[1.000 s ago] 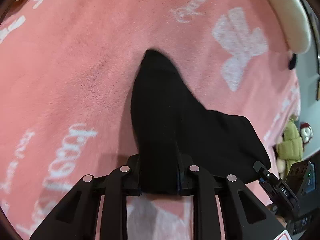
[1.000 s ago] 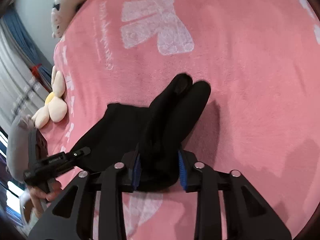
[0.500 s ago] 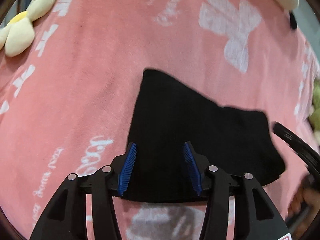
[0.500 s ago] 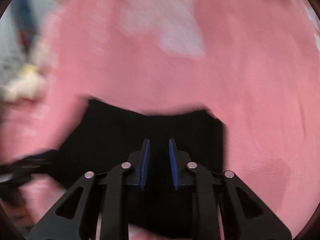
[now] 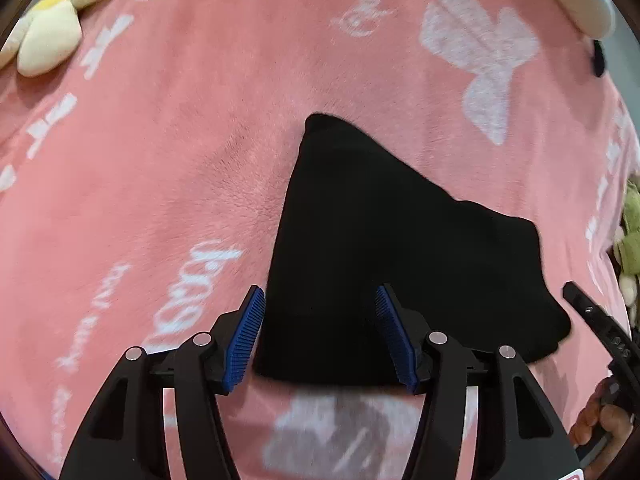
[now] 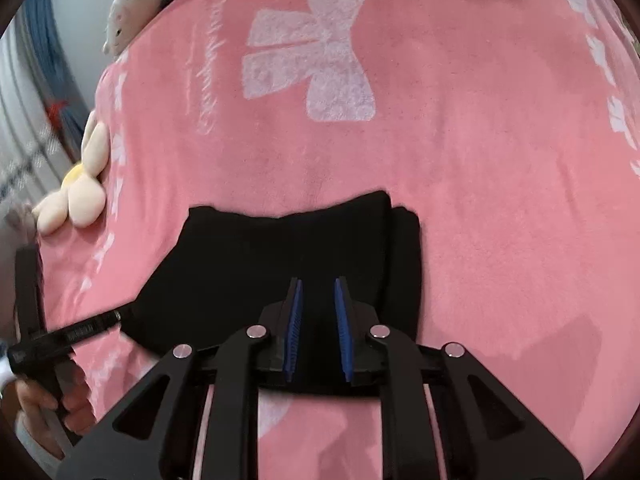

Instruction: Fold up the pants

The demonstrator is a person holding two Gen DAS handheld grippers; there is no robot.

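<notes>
Black pants (image 5: 372, 248), folded into a compact bundle, lie flat on a pink blanket (image 5: 160, 160) printed with white bows. The left gripper (image 5: 320, 336) hovers over their near edge, jaws spread wide and opening, gripping nothing. The right gripper (image 6: 318, 330) hangs above the same edge, jaws narrowly apart, opening slightly, holding nothing.

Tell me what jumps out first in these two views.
The folded black fabric pants lie flat on the fluffy pink blanket with white bow prints, dead centre in both views. The left tongs are opening over the pants' near edge. A cream flower-shaped plush toy sits at the blanket's edge.
</notes>
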